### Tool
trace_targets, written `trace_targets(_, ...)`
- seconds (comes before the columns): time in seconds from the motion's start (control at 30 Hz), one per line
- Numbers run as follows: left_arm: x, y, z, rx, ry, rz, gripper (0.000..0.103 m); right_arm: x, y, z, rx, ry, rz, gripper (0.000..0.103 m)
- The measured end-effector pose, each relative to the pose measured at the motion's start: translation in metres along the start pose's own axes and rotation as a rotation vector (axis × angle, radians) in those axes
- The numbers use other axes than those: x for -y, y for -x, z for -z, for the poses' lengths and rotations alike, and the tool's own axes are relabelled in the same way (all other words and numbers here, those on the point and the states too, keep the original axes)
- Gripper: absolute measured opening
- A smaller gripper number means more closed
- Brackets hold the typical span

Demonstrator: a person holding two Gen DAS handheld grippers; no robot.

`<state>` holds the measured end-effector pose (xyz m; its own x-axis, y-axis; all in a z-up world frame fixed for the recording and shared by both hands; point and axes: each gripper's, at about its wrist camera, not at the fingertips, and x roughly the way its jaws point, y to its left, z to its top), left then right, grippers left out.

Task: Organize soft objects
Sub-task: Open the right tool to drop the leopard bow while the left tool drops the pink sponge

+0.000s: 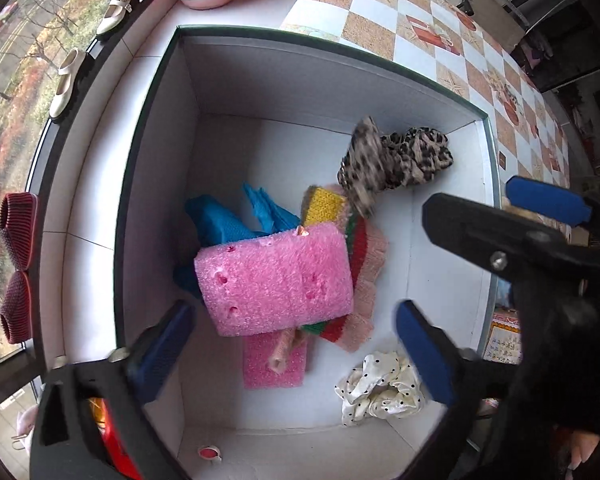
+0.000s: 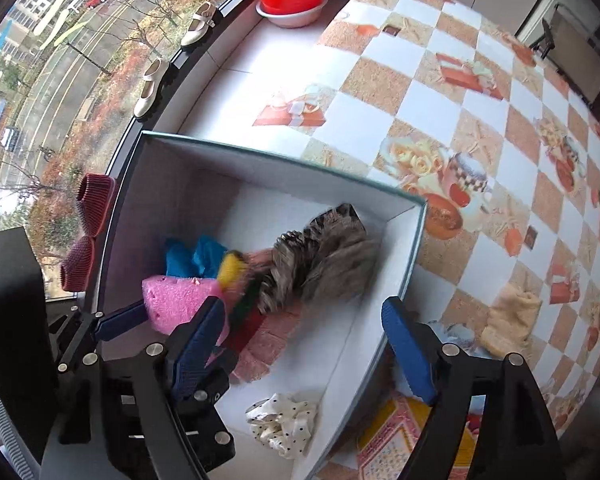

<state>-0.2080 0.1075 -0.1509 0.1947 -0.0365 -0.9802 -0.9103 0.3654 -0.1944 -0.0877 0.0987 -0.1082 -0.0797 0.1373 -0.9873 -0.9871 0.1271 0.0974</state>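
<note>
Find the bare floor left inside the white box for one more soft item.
Free: the far-left corner of the white box behind the blue cloth, and the near strip beside the polka-dot scrunchie. Crowded: the middle, around the pink foam block and leopard-print fabric.

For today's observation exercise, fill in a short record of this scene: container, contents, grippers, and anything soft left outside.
container: white box on a checked tablecloth
contents: pink foam block, blue cloth, leopard scrunchie, dotted scrunchie
left gripper: open, above the foam block
right gripper: open, holding nothing
outside: yellow cloth on the tablecloth
</note>
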Motion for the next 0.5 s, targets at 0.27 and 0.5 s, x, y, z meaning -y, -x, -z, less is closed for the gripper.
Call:
trace_targets(0.27,0.001,0.005,0.003,0.013,0.007,-0.017,0.102,-0.003,0.011,0.002,-0.003,0.055,0.068,0.082)
trace_targets(0.5,0.003,0.008,0.006,0.018,0.012,0.003,0.102,-0.001,0.018,0.010,-0.008,0.059,0.094,0.103)
